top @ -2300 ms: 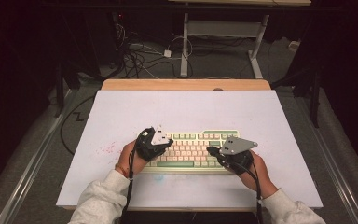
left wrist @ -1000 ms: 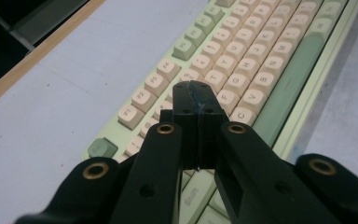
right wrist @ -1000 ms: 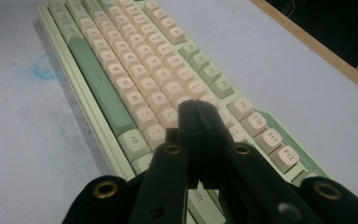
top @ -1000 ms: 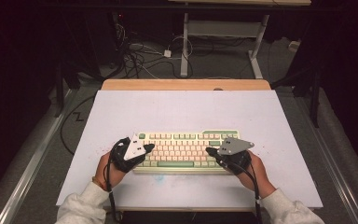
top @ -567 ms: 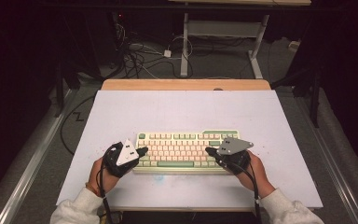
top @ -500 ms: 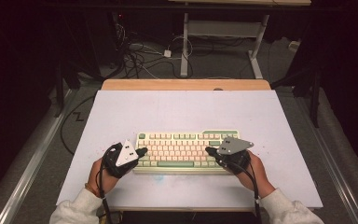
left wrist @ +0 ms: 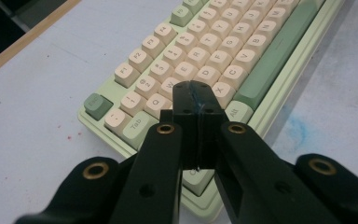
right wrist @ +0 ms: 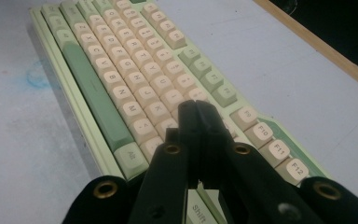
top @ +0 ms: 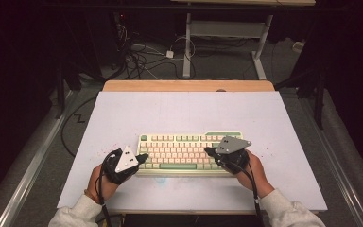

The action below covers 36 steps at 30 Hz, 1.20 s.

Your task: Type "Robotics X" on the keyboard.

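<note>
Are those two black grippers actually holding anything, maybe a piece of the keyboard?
Nothing is held. The left gripper and the right gripper are both shut with nothing between the jaws, their tips poised over the keys at either end of the keyboard.

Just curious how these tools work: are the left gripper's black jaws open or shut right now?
Shut. The left gripper has its jaws pressed flat together, nothing between them, tips over the keyboard.

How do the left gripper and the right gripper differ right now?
The left gripper sits at the keyboard's left end, over the letter keys near Tab; the right gripper sits over its right half. The left's grey plate tilts steeply; the right's lies flatter. Both have shut fingers.
</note>
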Available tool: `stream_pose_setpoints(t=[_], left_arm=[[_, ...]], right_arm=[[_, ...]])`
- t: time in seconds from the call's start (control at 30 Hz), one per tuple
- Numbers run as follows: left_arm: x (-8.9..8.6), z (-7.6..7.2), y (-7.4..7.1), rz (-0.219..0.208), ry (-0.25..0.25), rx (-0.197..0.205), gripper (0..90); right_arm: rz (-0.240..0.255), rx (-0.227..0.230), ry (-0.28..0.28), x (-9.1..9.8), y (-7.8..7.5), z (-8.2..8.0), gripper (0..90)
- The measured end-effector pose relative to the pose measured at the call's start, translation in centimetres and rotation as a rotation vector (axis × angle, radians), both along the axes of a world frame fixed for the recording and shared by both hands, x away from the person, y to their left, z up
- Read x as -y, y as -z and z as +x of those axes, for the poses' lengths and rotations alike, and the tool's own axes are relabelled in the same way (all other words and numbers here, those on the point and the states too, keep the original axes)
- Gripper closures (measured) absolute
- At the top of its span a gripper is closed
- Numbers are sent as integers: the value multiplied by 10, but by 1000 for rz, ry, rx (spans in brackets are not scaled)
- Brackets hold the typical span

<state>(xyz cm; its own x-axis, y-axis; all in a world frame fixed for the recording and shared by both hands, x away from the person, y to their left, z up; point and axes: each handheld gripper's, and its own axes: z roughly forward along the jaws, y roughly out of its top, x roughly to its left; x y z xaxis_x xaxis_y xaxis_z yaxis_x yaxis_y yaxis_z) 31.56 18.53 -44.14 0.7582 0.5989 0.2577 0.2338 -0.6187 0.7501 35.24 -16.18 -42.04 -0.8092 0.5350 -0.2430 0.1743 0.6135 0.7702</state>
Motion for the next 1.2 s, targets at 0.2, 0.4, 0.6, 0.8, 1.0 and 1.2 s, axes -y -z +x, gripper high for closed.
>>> stream_pose_setpoints(t=[0.2, 0.4, 0.6, 0.8, 1.0, 1.2], left_arm=[[0, 0, 1, -2, 2, -6, 879], [1, 1, 3, 2, 8, -16, 878], [2, 2, 3, 3, 5, -17, 879], [3, 2, 4, 2, 16, -29, 879], [4, 3, 5, 10, 21, -35, 878], [3, 2, 6, 8, 24, -36, 879]], right_arm=[[-15, -13, 0, -7, 3, 8, 900], [-33, -17, 3, -13, 3, 15, 900], [-48, -22, -3, -22, 3, 20, 900], [-73, -30, -7, -30, 5, 25, 900], [-106, -60, -18, -38, 12, 31, 900], [-129, -64, -31, -49, 15, 34, 900]])
